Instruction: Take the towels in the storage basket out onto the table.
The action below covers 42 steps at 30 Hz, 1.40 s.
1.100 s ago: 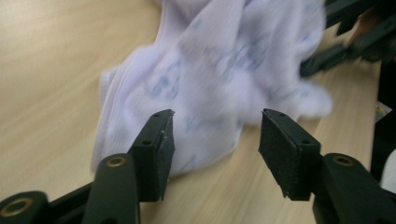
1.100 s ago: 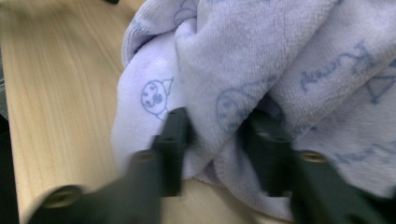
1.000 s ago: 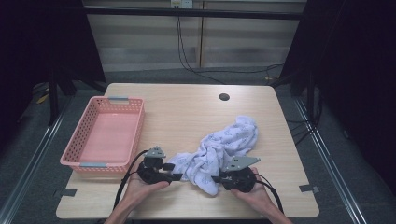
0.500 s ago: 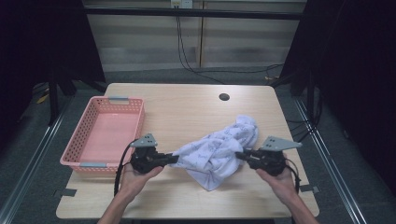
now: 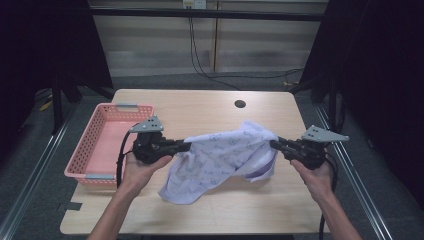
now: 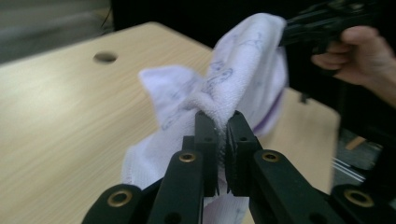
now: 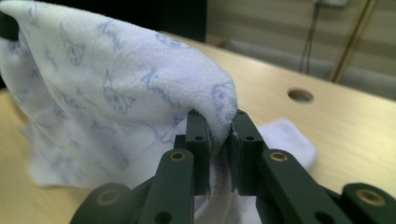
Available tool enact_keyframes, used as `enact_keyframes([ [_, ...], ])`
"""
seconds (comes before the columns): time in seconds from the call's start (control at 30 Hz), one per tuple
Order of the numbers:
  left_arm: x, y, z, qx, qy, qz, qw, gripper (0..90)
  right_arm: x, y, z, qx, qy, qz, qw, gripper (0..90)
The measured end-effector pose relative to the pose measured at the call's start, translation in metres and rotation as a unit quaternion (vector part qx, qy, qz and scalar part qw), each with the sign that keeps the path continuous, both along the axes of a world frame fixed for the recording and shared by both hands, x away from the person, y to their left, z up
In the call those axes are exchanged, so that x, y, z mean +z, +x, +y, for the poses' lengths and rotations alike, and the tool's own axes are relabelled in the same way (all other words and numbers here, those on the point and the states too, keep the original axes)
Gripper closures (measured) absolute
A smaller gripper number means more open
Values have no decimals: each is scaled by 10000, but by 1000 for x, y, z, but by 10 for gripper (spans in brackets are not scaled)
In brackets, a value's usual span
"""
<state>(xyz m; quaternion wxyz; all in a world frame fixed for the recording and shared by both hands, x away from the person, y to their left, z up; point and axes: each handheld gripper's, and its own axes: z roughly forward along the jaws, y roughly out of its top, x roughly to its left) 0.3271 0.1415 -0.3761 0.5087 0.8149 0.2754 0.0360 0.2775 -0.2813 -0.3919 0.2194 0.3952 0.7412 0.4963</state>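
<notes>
Pink basket (image 5: 80,161) beside left gripper (image 5: 184,146), both it and right gripper (image 5: 274,144) pinching a printed white towel (image 5: 222,155).

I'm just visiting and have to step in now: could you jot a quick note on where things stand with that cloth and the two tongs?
Left tongs: shut on one edge of the white printed towel.
Right tongs: shut on the opposite edge.
Towel: held up between both hands above the wooden table; its lower corner hangs down near the tabletop, whether touching is unclear.
Pink basket: at the table's left side, nothing visible inside.
Done: both edges gripped, towel raised and partly spread.
Left, probably: pull it flat, fold it, perhaps put it in the basket.
</notes>
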Motion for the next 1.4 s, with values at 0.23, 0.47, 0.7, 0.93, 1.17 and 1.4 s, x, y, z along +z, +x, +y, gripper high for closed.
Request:
enact_keyframes([
  [0.23, -57, 31, -4, 398, 106, 639, 9971, 621, -47, 35, -5, -254, -250, 595, 9976, 727],
  [0.47, -55, 13, 16, 447, 15, 600, 9972, 452, -53, 25, -15, -387, -152, 523, 9978, 548],
  [0.7, -78, -21, 19, -105, 353, 750, 9965, 628, -46, -5, 4, 60, -129, 519, 9985, 601],
  [0.93, -114, -33, 9, -433, 730, 1061, 9907, 540, -57, -11, 48, 891, -219, 715, 9932, 679],
  [1.17, -120, -34, -11, -439, 929, 958, 9901, 397, -76, -5, 75, 1082, -431, 895, 9892, 466],
  [1.4, -119, -34, -20, -304, 1398, 564, 9881, 812, -93, -1, 84, 1125, -914, 964, 9847, 426],
])
